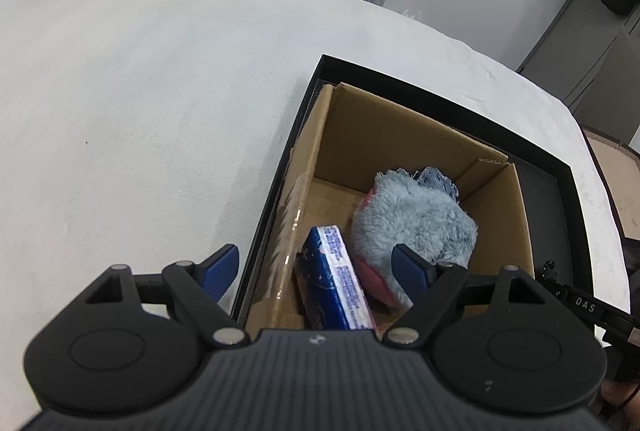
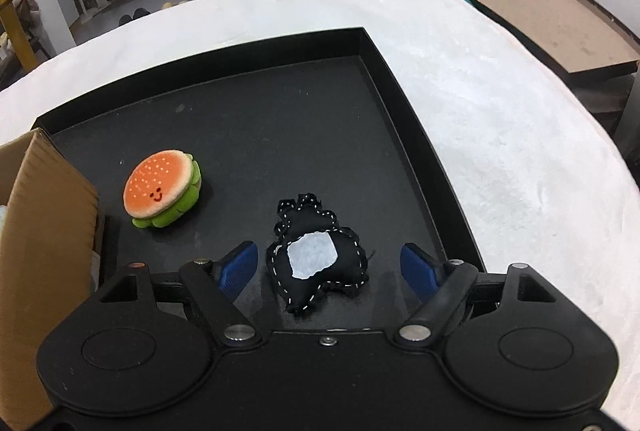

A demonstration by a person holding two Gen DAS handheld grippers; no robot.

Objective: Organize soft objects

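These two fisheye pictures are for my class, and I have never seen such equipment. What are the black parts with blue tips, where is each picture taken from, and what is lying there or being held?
Each picture comes from a camera mounted on a hand-held gripper, looking forward along its two blue-tipped fingers. A person holds one in each hand.

The left gripper is open above a cardboard box, which contains a fluffy grey-blue toy and a blue packet.

The right gripper is open around a black stitched toy, not gripping it. A burger plush lies nearby. Both rest in a black tray on a white cloth.

Neither gripper holds anything.
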